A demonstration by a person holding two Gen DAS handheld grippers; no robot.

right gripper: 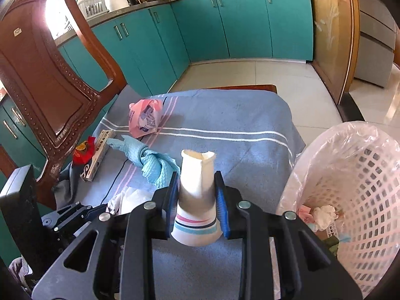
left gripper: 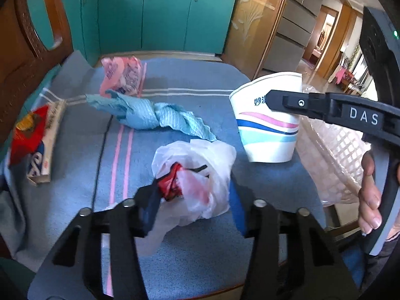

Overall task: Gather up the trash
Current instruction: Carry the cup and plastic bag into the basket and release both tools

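Observation:
My left gripper [left gripper: 193,190] is shut on a crumpled white plastic bag [left gripper: 200,175] with red inside, low over the blue towel [left gripper: 175,80]. My right gripper [right gripper: 196,190] is shut on a striped white paper cup [right gripper: 197,200], squeezing it; the cup also shows in the left wrist view [left gripper: 267,122]. A twisted blue cloth [left gripper: 155,115], a pink plastic bag [left gripper: 122,75] and a red and white box [left gripper: 37,147] lie on the towel. The same cloth [right gripper: 150,160], pink bag [right gripper: 145,117] and box [right gripper: 96,155] show in the right wrist view.
A white lattice waste basket [right gripper: 355,190] lined with clear plastic stands at the right, with some trash in it. A wooden chair back [right gripper: 50,80] rises at the left. Teal cabinets [right gripper: 225,25] stand behind.

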